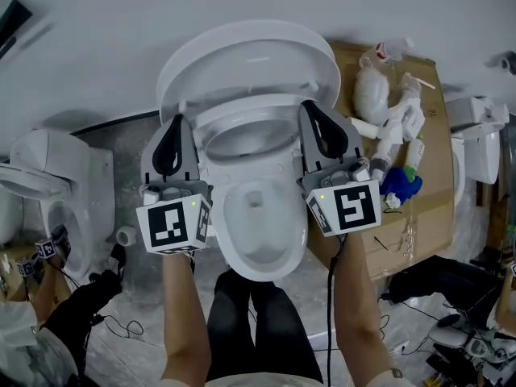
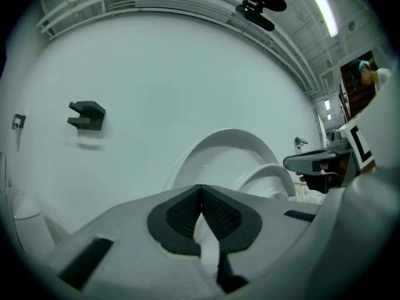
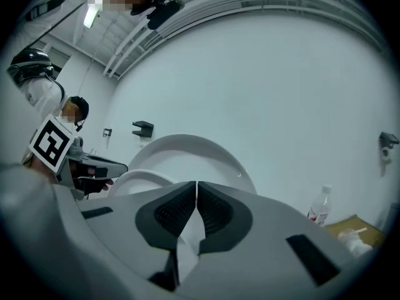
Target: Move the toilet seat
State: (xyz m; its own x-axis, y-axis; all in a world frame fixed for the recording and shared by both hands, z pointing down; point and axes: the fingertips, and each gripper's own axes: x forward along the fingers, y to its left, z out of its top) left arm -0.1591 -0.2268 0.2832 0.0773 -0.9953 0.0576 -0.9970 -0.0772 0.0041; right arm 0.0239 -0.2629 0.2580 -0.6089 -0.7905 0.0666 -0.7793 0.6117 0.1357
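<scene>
The left claw (image 1: 174, 127) over bare floor (image 1: 121, 147) and the right claw (image 1: 314, 115) beside a cluttered cardboard box (image 1: 419, 216), both pressed together empty, flank the raised toilet seat (image 1: 250, 106) above the bowl (image 1: 294, 216).

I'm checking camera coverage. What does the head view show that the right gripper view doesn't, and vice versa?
Only the head view: the open bowl, a second toilet at left, the person's legs. Only the right gripper view: the ceiling strip light. Both: the raised toilet lid, the plastic bottle, and the right gripper, jaws shut on nothing.
</scene>
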